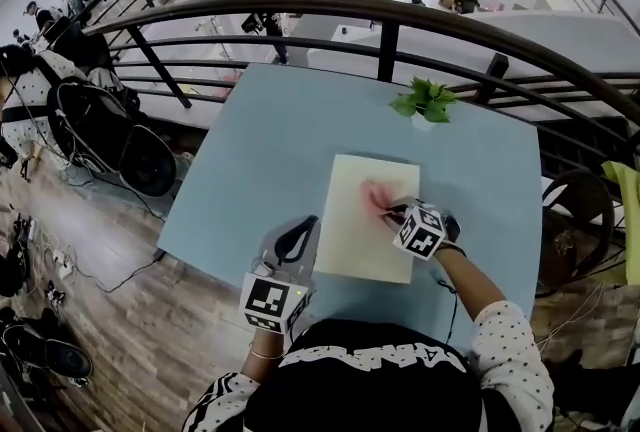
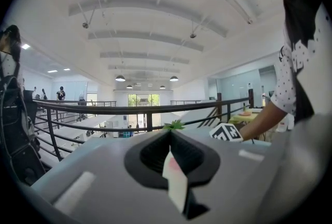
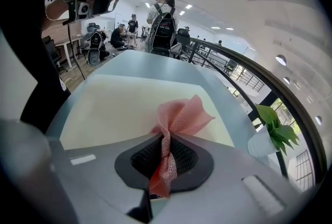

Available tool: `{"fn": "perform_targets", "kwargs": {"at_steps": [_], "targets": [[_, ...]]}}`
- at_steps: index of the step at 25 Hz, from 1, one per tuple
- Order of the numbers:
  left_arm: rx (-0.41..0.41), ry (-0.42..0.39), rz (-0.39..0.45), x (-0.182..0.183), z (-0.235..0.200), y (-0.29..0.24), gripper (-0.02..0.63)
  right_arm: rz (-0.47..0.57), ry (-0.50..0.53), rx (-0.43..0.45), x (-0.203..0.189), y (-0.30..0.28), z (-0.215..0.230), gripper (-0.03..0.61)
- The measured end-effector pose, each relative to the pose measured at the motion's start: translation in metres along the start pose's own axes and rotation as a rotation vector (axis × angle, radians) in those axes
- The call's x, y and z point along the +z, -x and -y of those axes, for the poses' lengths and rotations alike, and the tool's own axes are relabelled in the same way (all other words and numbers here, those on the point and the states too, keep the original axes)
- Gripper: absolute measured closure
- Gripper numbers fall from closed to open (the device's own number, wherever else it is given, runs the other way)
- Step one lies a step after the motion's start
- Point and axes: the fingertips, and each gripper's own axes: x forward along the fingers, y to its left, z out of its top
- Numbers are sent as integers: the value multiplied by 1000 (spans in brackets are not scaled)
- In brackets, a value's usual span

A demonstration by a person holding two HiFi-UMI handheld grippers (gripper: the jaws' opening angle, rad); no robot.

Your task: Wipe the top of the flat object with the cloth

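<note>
The left gripper (image 1: 299, 234) rests at the left edge of the flat board (image 1: 350, 238), its tips touching or just beside that edge. In the left gripper view its jaws are drawn together to a thin slit and grasp nothing, and a sliver of the cream board shows through the slit. The board is a pale cream rectangle, plain and smooth, lying flat on the light blue table (image 1: 260, 140) with its long side running away from the person. On its right half lies the cloth (image 1: 376, 196), pink and mesh-textured, bunched and fanned out against the surface. The right gripper (image 1: 397, 211) is clenched on the cloth's twisted tail, which runs back between its jaws in the right gripper view.
</note>
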Motion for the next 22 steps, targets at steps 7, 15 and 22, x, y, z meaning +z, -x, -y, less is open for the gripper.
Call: {"fn": "perform_targets", "kwargs": {"at_steps": [7, 15, 22], "targets": [[-34, 5, -1, -1, 6, -9, 614, -3, -6, 34, 3, 6, -16, 558], [-78, 3, 2, -5, 18, -18, 614, 5, -3, 66, 1, 10, -39, 558], [-85, 7, -6, -9, 19, -20, 614, 13, 1, 79, 1, 13, -54, 558]]}}
